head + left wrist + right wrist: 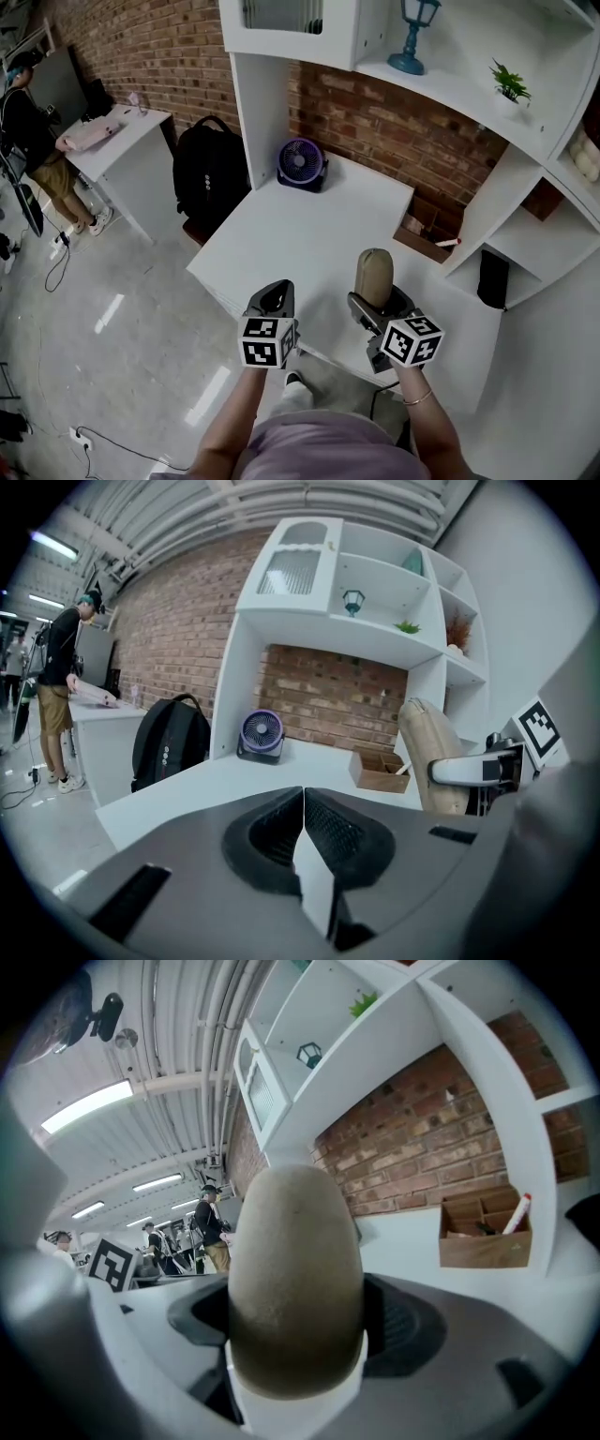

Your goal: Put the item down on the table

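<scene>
While it stands upright, tan item clamped inside right gripper

Bright even light, ceiling tubes upper left; floor glare; gripper views fisheye, dark corners; beige item soft.
</scene>
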A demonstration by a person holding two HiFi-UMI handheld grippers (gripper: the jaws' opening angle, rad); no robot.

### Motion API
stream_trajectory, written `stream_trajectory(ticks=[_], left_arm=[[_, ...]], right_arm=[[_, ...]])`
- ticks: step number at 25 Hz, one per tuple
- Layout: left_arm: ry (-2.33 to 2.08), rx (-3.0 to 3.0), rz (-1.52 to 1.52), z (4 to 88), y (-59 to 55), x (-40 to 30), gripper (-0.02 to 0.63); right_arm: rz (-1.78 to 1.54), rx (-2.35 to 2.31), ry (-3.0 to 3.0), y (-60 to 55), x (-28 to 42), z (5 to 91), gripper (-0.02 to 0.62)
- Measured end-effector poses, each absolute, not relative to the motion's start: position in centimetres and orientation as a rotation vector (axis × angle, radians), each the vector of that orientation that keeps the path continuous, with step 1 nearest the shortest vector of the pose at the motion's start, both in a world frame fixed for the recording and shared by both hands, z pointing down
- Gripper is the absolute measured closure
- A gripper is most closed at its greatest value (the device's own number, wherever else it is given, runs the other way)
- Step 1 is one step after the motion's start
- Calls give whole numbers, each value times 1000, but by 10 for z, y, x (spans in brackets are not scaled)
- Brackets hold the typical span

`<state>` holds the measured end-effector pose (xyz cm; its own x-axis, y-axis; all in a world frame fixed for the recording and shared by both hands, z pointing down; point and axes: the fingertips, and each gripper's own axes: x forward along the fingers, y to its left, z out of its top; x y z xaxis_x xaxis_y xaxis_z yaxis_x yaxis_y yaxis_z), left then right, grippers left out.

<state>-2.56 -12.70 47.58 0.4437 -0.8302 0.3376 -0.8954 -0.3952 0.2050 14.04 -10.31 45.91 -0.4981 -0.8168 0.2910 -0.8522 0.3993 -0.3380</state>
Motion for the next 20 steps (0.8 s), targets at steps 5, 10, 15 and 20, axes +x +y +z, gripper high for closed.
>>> stream_trajectory(ticks=[5, 10, 15, 20], left_arm=[[-1483, 2337, 241, 475, -153, -51, 601], [-1507, 2319, 253, 478, -169, -73, 601], [-1542, 2287, 248, 484, -184, -89, 601], [-1590, 2229, 246, 489, -194, -110, 601]], right_arm=[[685, 1512, -2549, -141, 118, 461, 202], [633, 1463, -2537, -178, 98, 461, 202], [604, 1387, -2526, -206, 78, 466, 202], [592, 1298, -2524, -234, 56, 476, 202]])
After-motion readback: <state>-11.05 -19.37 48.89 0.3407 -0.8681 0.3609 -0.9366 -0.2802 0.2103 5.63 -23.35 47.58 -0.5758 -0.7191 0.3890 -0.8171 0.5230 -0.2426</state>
